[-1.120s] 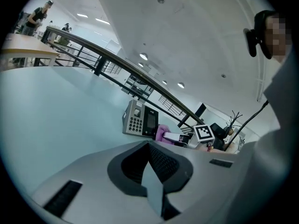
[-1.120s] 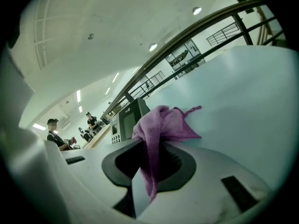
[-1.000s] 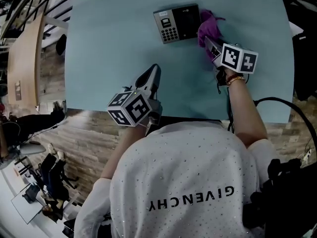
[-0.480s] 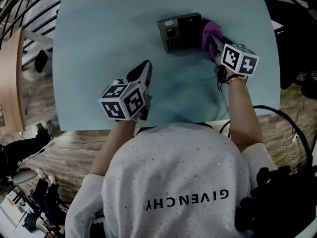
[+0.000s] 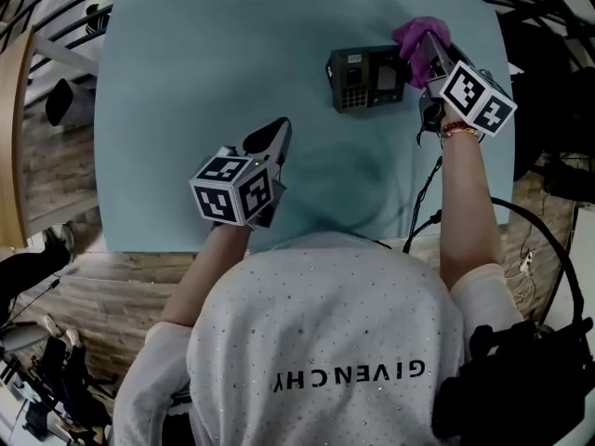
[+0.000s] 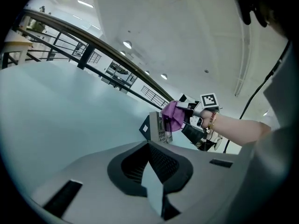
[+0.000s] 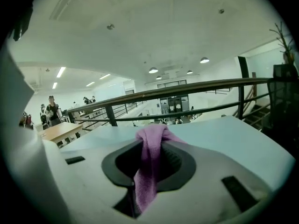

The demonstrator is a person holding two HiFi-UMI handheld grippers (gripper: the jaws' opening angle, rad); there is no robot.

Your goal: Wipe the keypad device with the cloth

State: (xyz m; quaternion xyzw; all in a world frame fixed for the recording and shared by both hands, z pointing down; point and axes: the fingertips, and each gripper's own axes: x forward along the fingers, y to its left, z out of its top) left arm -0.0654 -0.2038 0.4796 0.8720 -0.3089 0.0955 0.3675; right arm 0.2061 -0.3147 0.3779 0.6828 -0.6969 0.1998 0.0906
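Note:
The dark keypad device (image 5: 364, 77) lies on the pale blue table (image 5: 204, 72), far right of centre, its keys toward the left. My right gripper (image 5: 429, 52) is shut on a purple cloth (image 5: 418, 37), which rests against the device's far right corner. In the right gripper view the cloth (image 7: 148, 169) hangs pinched between the jaws, and the device is hidden. My left gripper (image 5: 272, 140) hovers over the table's near middle, shut and empty, well short of the device. From the left gripper view (image 6: 149, 146) the device (image 6: 156, 127) and cloth (image 6: 174, 115) show ahead.
The table's near edge (image 5: 167, 244) runs just in front of the person's body. A black cable (image 5: 418, 203) trails from the right arm over the right edge. A metal railing (image 7: 187, 90) lies beyond the table, a wooden desk (image 5: 11, 137) to the left.
The right gripper has carried the cloth from the device's right side to its far right corner. The head view has shifted. The left gripper has barely moved.

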